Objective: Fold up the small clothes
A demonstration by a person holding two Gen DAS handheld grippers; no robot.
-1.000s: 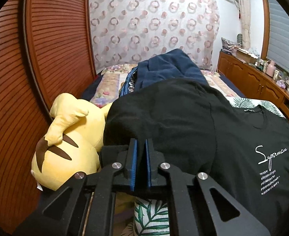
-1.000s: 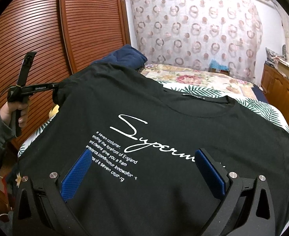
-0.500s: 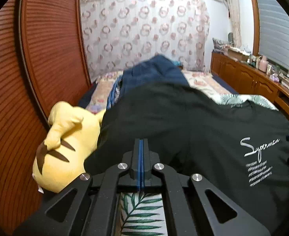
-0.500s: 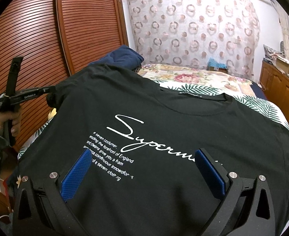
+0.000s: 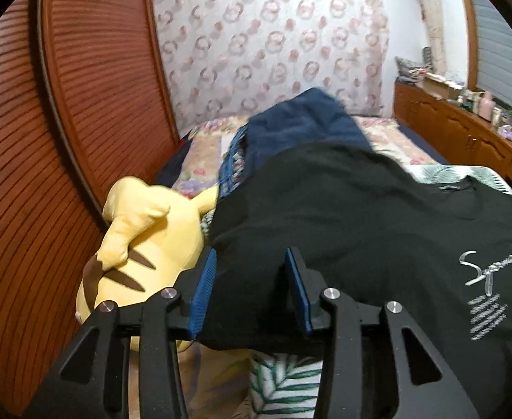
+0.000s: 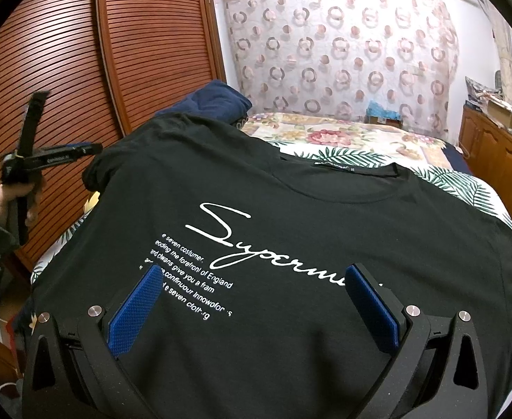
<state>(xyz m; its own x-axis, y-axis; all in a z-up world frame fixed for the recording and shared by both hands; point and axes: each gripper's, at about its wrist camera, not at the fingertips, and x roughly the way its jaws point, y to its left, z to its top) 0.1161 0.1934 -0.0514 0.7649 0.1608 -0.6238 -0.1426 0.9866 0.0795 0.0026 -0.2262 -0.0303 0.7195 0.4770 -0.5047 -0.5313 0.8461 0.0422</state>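
The black T-shirt [image 6: 290,244] lay spread face up across the bed [image 6: 360,139], its white script print showing and its collar toward the headboard. No fold was in it yet, as far as I could judge, so nearly all of the work was left. My left gripper [image 5: 250,289] had just been opening: its blue pads stood apart with the sleeve edge of the shirt lying between them, not pinched. In that blurred view I could not be sure whether cloth brushed one pad. The yellow plush toy [image 5: 140,244] sat just beside that sleeve, and a dark blue garment [image 5: 301,129] was heaped beyond it. My right gripper [image 6: 252,300] hung spread wide over the lower chest of the shirt, holding nothing. The sleeves and the sides wanted turning in next.
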